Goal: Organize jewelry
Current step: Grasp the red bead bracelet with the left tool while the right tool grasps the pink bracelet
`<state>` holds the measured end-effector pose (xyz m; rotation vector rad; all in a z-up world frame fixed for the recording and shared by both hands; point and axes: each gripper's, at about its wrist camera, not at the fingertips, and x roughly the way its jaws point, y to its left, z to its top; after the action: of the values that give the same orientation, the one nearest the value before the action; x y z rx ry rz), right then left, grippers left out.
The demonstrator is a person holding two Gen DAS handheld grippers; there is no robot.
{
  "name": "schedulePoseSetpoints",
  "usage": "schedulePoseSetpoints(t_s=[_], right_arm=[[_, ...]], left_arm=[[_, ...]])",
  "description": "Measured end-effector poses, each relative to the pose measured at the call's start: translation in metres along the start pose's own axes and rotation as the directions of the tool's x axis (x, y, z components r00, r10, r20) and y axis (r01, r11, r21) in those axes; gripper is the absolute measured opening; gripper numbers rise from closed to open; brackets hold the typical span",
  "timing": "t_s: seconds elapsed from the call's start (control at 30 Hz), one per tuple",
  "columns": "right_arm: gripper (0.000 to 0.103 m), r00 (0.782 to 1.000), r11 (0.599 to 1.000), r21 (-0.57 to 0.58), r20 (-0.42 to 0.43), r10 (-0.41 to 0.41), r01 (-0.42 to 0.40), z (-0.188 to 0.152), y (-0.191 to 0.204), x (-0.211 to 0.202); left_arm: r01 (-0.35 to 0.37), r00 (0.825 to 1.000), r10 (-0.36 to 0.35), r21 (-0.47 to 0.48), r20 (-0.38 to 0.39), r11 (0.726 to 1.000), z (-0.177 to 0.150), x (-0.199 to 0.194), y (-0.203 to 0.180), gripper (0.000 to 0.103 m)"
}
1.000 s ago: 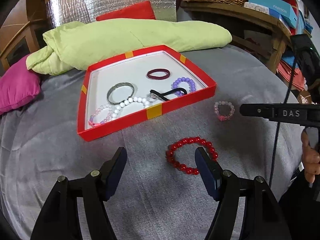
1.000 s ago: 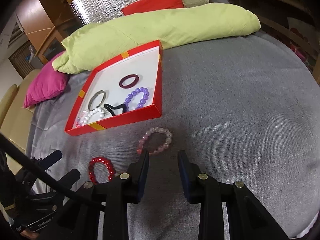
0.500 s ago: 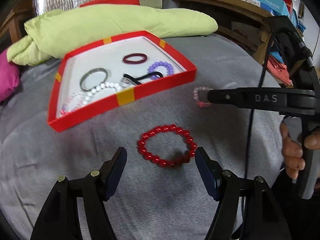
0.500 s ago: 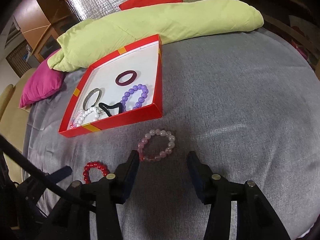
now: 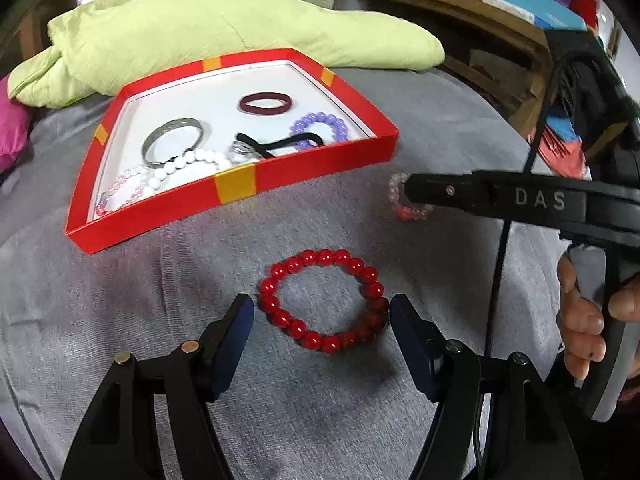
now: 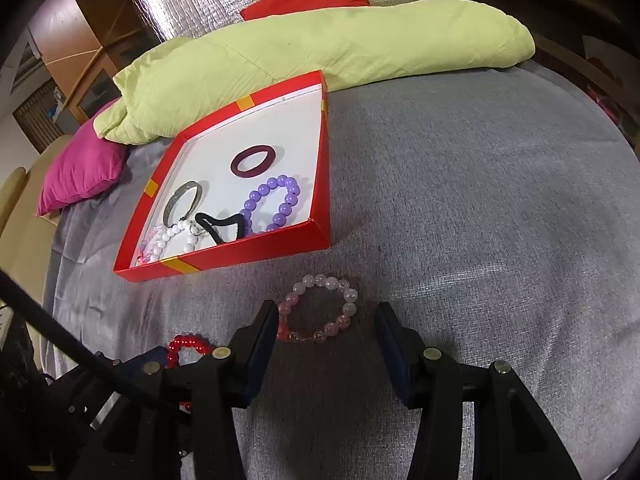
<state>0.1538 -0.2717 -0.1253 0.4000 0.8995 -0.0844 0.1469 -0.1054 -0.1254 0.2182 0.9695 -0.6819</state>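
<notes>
Here the left gripper (image 5: pixel 322 318) stands wide, its jaws on either side of the red bead bracelet (image 5: pixel 323 300), which lies flat on the grey cloth (image 5: pixel 120 320) just short of the red box (image 5: pixel 236 190). The right gripper (image 6: pixel 326 326) is likewise spread, straddling the pink bead bracelet (image 6: pixel 320 308) without pinching it. Inside the box lie a purple bead bracelet (image 6: pixel 272 204), a silver bangle (image 6: pixel 182 202), a maroon band (image 6: pixel 252 162), a black hair tie (image 6: pixel 220 226) and a white bead bracelet (image 6: pixel 176 238).
</notes>
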Motion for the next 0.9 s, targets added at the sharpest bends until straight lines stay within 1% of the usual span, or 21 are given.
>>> schedulePoseSetpoints(t_s=[0.07, 0.13, 0.17, 0.23, 0.33, 0.53, 0.7, 0.73, 0.77, 0.83, 0.9], right_arm=[[0.054, 1.000, 1.000, -0.005, 0.002, -0.001, 0.001, 0.001, 0.000, 0.001], [0.054, 1.000, 1.000, -0.009, 0.003, -0.005, 0.005, 0.002, 0.002, 0.002], [0.054, 1.000, 1.000, -0.011, 0.004, -0.007, 0.007, 0.003, 0.003, 0.003], [0.055, 1.000, 1.000, -0.016, 0.004, -0.008, 0.008, 0.003, 0.006, 0.005], [0.060, 1.000, 1.000, -0.028, 0.004, -0.012, 0.012, 0.003, 0.010, 0.007], [0.061, 0.999, 0.997, -0.072, 0.006, -0.033, 0.033, 0.001, 0.021, 0.011], [0.060, 0.997, 0.988, -0.131, 0.021, -0.076, 0.078, -0.002, 0.028, 0.015], [0.054, 0.996, 0.985, -0.146, 0.028, -0.090, 0.093, -0.003, 0.030, 0.015], [0.050, 0.993, 0.979, -0.167, 0.038, -0.114, 0.118, -0.004, 0.032, 0.016], [0.037, 0.987, 0.967, -0.200, 0.053, -0.149, 0.157, -0.006, 0.034, 0.017], [0.033, 0.985, 0.960, -0.221, 0.066, -0.162, 0.173, -0.007, 0.034, 0.017]], left_arm=[[-0.002, 1.000, 0.002, -0.022, 0.007, 1.000, -0.001, -0.001, 0.006, 0.066], [-0.020, 1.000, 0.020, -0.037, 0.011, 0.999, -0.001, -0.002, 0.012, 0.049], [-0.025, 1.000, 0.025, -0.041, 0.012, 0.999, 0.000, -0.001, 0.015, 0.046], [-0.032, 0.999, 0.032, -0.063, 0.011, 0.998, 0.001, -0.002, 0.022, 0.032], [-0.038, 0.999, 0.039, -0.091, 0.010, 0.995, 0.000, -0.005, 0.033, 0.023], [-0.070, 0.997, 0.071, -0.139, 0.008, 0.988, -0.001, -0.009, 0.052, 0.021], [-0.058, 0.998, 0.060, -0.153, 0.003, 0.987, -0.004, -0.012, 0.057, 0.021], [-0.058, 0.998, 0.059, -0.151, 0.002, 0.987, -0.004, -0.013, 0.057, 0.021], [-0.059, 0.998, 0.060, -0.150, 0.001, 0.987, -0.005, -0.014, 0.057, 0.021], [-0.065, 0.998, 0.066, -0.148, -0.001, 0.987, -0.001, -0.007, 0.054, 0.021], [-0.071, 0.997, 0.071, -0.143, -0.005, 0.987, -0.001, -0.008, 0.053, 0.021]])
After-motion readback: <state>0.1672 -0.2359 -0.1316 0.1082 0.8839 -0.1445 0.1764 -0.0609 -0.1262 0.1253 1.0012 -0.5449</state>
